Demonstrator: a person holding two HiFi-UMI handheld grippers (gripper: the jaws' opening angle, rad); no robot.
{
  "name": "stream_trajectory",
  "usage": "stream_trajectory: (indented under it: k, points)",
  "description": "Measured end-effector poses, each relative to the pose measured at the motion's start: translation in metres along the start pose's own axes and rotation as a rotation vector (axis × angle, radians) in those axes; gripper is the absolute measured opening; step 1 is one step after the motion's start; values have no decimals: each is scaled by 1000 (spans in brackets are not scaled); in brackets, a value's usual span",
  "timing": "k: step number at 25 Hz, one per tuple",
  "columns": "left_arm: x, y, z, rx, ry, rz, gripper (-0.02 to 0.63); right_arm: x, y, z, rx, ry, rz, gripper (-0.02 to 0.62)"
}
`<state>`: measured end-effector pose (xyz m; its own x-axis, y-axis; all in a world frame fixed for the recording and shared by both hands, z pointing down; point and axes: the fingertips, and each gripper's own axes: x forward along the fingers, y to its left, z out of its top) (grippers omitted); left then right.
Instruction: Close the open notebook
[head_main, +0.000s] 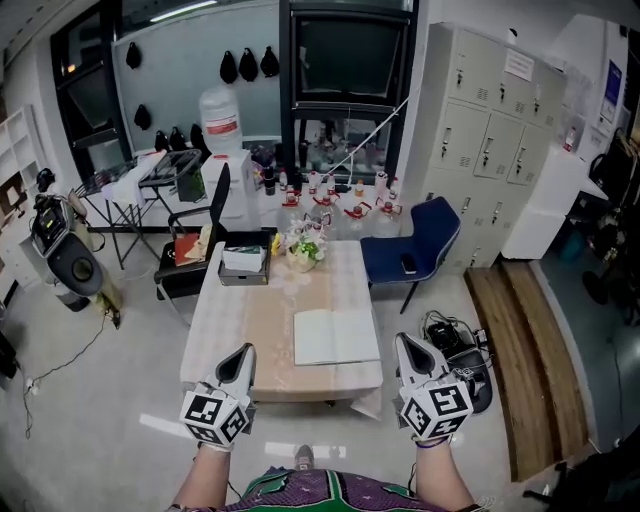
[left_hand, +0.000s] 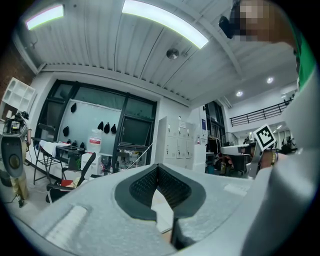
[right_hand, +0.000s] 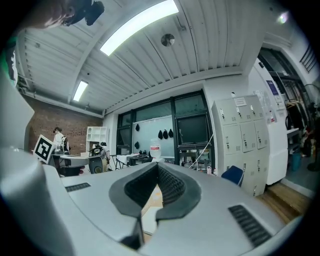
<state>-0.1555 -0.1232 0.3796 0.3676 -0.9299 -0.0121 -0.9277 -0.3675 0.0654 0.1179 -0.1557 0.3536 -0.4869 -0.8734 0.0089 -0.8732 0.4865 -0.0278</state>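
Observation:
The open notebook (head_main: 335, 337) lies flat with white pages up, near the front right corner of the low beige table (head_main: 250, 320). My left gripper (head_main: 243, 353) hovers at the table's front left corner, left of the notebook and apart from it. My right gripper (head_main: 404, 343) hangs just off the table's right edge, beside the notebook. Both point level toward the far wall. In the left gripper view the jaws (left_hand: 158, 167) meet at their tips with nothing between them. The right gripper view shows the same (right_hand: 158, 166). A strip of white page (left_hand: 162, 207) shows below the left jaws.
A grey box (head_main: 245, 265) and a bunch of flowers (head_main: 303, 250) stand at the table's far end. A blue chair (head_main: 415, 245) is at the far right and a black chair (head_main: 200, 235) at the far left. A bag with cables (head_main: 455, 345) and a wooden bench (head_main: 530, 350) lie to the right.

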Motion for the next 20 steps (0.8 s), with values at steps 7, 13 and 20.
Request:
stream_trajectory:
  k: [7,13,20]
  points:
    - [49,42,8,-18,6,-42,15,58,-5,9,14,17,-32,3]
    - [85,62,11,-28,-2,-86,15,93,-9,10,14,17,-58,3]
    - [115,76,2,-51,5,-154,15,122,-5,6,9,20,-84,3]
